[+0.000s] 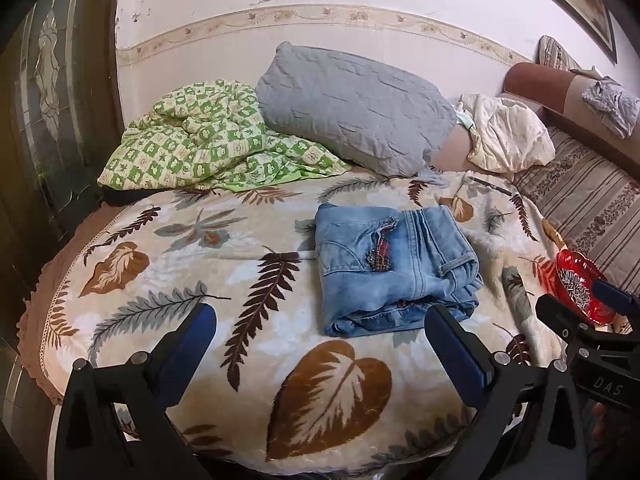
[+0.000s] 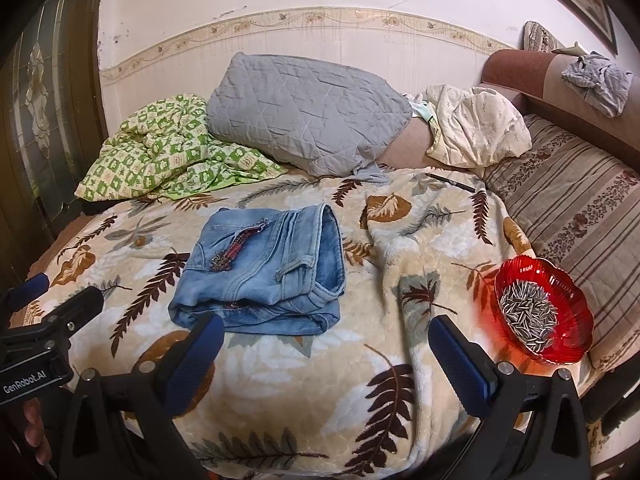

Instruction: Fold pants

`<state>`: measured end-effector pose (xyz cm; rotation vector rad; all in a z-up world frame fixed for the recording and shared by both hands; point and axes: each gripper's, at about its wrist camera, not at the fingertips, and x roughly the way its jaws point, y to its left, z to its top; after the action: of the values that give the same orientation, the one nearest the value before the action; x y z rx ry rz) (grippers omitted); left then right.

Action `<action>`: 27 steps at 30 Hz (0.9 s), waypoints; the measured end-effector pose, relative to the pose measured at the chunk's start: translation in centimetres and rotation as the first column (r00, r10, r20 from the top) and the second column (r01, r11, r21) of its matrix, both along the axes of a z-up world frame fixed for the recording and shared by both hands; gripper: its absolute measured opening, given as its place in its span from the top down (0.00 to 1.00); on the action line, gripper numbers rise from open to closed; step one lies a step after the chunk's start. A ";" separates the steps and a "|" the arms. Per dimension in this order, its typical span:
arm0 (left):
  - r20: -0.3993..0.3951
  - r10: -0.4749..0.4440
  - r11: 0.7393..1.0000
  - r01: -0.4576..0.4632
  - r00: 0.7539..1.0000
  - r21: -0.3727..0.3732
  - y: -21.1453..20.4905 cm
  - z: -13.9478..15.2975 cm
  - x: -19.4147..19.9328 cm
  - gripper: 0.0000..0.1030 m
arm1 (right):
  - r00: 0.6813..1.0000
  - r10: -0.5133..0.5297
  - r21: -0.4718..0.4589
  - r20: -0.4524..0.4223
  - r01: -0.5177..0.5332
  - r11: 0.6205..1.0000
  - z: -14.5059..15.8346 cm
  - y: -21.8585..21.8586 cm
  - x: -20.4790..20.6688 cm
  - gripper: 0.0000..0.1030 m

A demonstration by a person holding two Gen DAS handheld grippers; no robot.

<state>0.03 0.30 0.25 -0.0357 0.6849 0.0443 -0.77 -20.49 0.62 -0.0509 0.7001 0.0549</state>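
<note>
Light blue denim pants [image 1: 394, 268] [image 2: 266, 272] lie folded into a compact square bundle on the leaf-patterned blanket [image 1: 224, 320] [image 2: 320, 380], with a red plaid trim on the pocket. My left gripper [image 1: 320, 332] hovers open just in front of the bundle, nothing between its blue pads. My right gripper [image 2: 328, 344] is open too, near the bundle's front right, and holds nothing. Each gripper shows at the edge of the other's view.
A red glass bowl of sunflower seeds [image 2: 544, 312] [image 1: 580, 288] sits at the blanket's right edge. A grey pillow [image 1: 352, 108], a green checked quilt [image 1: 200, 140], a cream cloth [image 2: 476, 128] and a pen [image 2: 452, 182] lie behind. A striped sofa [image 2: 580, 208] stands right.
</note>
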 end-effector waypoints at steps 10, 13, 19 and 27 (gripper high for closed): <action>0.000 -0.004 1.000 0.004 1.000 0.000 0.1 0.0 0.0 0.00 | 1.000 -0.005 0.001 0.000 0.005 1.000 -0.1 0.0 -0.1 0.00; -0.001 -0.002 1.000 0.002 1.000 0.001 0.1 -0.1 0.1 0.00 | 1.000 -0.005 0.003 0.000 0.005 1.000 -0.1 -0.1 0.0 0.00; 0.000 -0.002 1.000 0.002 1.000 0.000 0.1 -0.1 0.0 0.00 | 1.000 -0.002 0.002 -0.001 0.002 1.000 -0.1 -0.2 0.0 0.00; 0.000 -0.004 1.000 0.004 1.000 0.000 0.1 -0.1 0.1 0.00 | 1.000 -0.002 0.003 -0.002 0.002 1.000 -0.1 -0.2 0.1 0.00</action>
<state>0.08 0.44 0.17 -0.0345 0.6853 0.0407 -0.72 -20.68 0.54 -0.0470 0.7017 0.0545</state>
